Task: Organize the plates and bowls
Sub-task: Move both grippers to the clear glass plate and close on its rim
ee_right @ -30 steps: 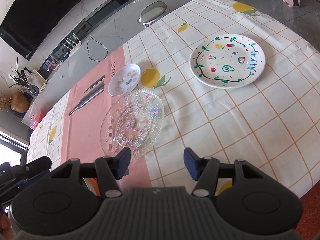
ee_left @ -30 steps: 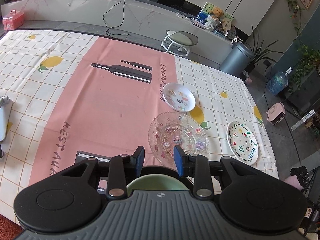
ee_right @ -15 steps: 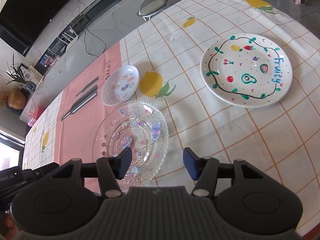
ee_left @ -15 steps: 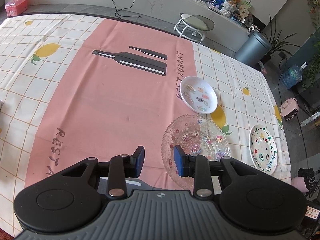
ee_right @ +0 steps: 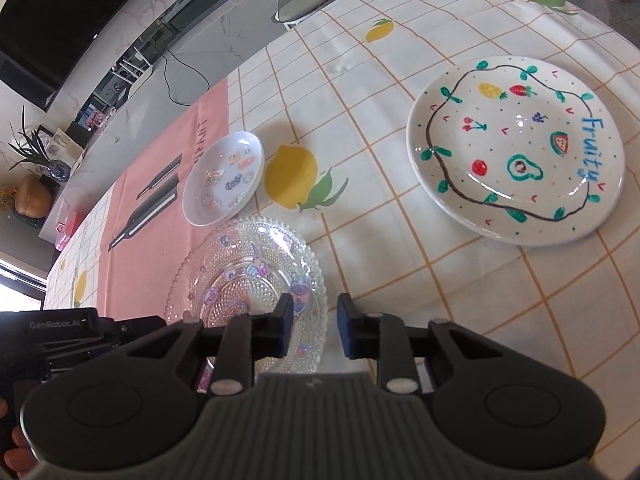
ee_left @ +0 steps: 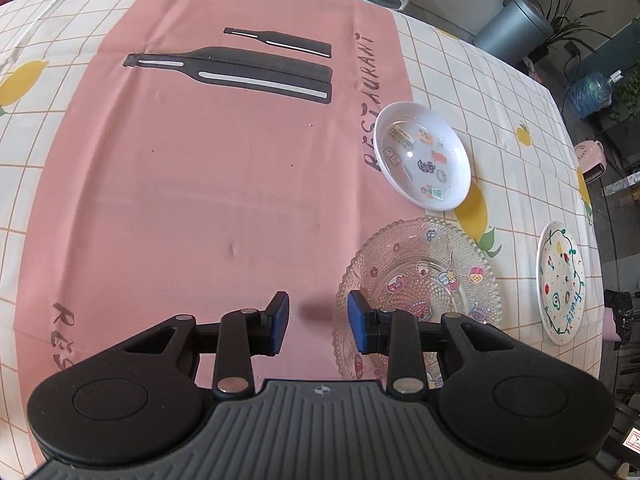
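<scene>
The left gripper (ee_left: pixel 318 322) had its blue fingers (ee_left: pixel 280 318) spread apart, with nothing between them. It hung low over the pink part of the cloth, and its right finger was over the near edge of the glass plate (ee_left: pixel 424 280). The right gripper (ee_right: pixel 312 330) was spread apart too and held nothing. Its fingers (ee_right: pixel 285 326) sat over the other side of that same glass plate (ee_right: pixel 248 276).

The glass plate lay flat on the counter (ee_left: pixel 200 184), face up. It looked hard, bumpy, and easy to break. Glass is smooth, so I thought it could slip. The best place to take it was the thin rim, with one finger on top and one under. It lay so flat that getting under it looked tricky.

Just past it sat a small white dish (ee_left: pixel 424 156), close to the glass rim; I could not tell if they touched. It looked light.

Well apart, toward the edge of the counter, lay the big fruit plate (ee_right: pixel 516 150). It looked thick and heavy.

All three were round, so none had a long side, and all faced up.
</scene>
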The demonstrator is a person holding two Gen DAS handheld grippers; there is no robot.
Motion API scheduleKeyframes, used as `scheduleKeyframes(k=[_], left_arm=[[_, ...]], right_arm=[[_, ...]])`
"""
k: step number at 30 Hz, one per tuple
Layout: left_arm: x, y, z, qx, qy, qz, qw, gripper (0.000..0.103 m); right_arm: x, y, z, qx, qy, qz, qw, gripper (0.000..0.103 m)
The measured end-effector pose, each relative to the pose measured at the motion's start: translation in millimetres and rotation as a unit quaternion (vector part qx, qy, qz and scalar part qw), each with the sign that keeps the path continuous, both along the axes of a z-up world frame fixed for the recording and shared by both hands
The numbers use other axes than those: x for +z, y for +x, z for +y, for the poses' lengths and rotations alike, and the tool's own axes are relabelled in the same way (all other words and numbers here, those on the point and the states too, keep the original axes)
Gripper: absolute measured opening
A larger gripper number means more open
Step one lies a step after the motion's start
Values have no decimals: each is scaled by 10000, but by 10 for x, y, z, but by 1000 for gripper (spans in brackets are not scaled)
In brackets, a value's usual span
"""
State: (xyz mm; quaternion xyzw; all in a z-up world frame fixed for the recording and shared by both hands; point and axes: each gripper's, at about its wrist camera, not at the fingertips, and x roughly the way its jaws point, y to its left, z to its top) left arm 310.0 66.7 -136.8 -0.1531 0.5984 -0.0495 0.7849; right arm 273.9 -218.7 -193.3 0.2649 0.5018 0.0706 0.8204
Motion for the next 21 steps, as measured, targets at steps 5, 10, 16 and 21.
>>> scheduleKeyframes(k=[5,10,16,21], left_arm=[[-34,39,-23,-49,-7,-76,10000,35],[-42,72,-88,-133,-185,-15,9997,18],[93,10,-108,-59,-258,-149,9995,14],[268,-93,-268,-225,-151,-288,9992,14]], right_arm=[[-17,-1,7,-32,146,-65,9999,19],[-41,3,-35,-140,321,-59,9994,17],[-75,-1,-150,-393,541,153,9976,8],[-37,-78,-268,-564,616,171,9964,7]])
